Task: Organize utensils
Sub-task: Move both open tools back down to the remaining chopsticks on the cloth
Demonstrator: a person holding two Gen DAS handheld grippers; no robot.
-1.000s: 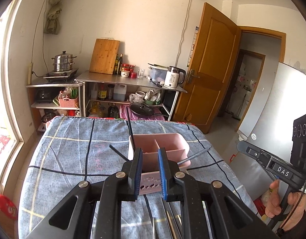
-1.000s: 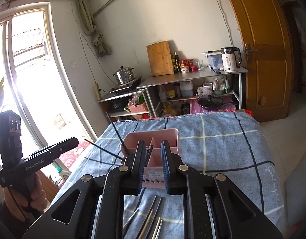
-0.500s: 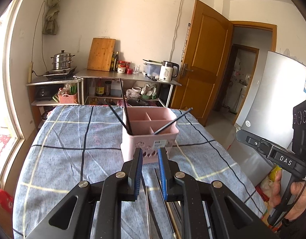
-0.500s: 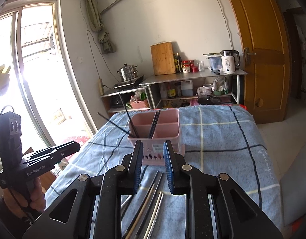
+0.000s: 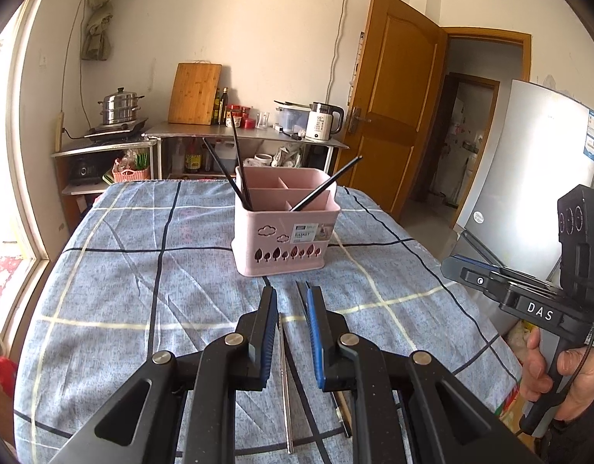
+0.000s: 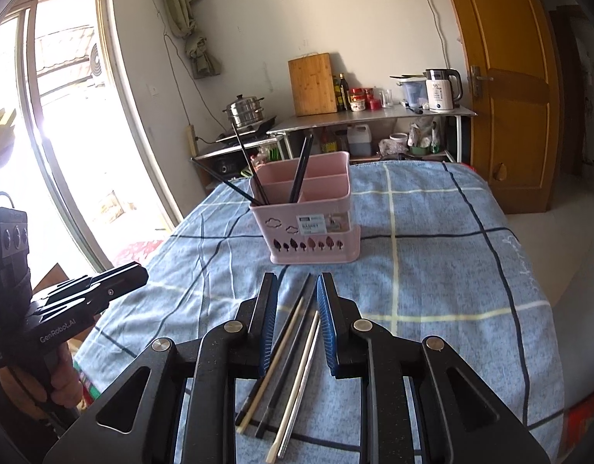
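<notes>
Your right hand-held gripper (image 6: pixel 296 301) hangs open and empty just above the loose chopsticks (image 6: pixel 293 352) lying on the checked cloth of the table (image 6: pixel 432 270): a pale wooden one, dark ones and a metal one, side by side, running away from you toward the pink basket (image 6: pixel 308 228). Your left hand-held gripper (image 5: pixel 291 309) is also open and holds nothing, with a metal chopstick (image 5: pixel 285 382) on the cloth between its fingers and a darker one just to its right. Further on, the basket stands upright mid-table with a few black chopsticks (image 5: pixel 239 166) already leaning out of its compartments; I can't tell exactly which compartment each sits in. Looks like you are between picks: some sticks stowed, several left on the cloth. Next move probably calls for lowering one gripper, squeezing on a single stick near its middle, lifting it and tipping it end-down into a compartment. Sticks lie close together, so watch you don't pinch two. Behind are shelves with a cutting board (image 5: pixel 194 92) and a kettle (image 5: pixel 324 121).
</notes>
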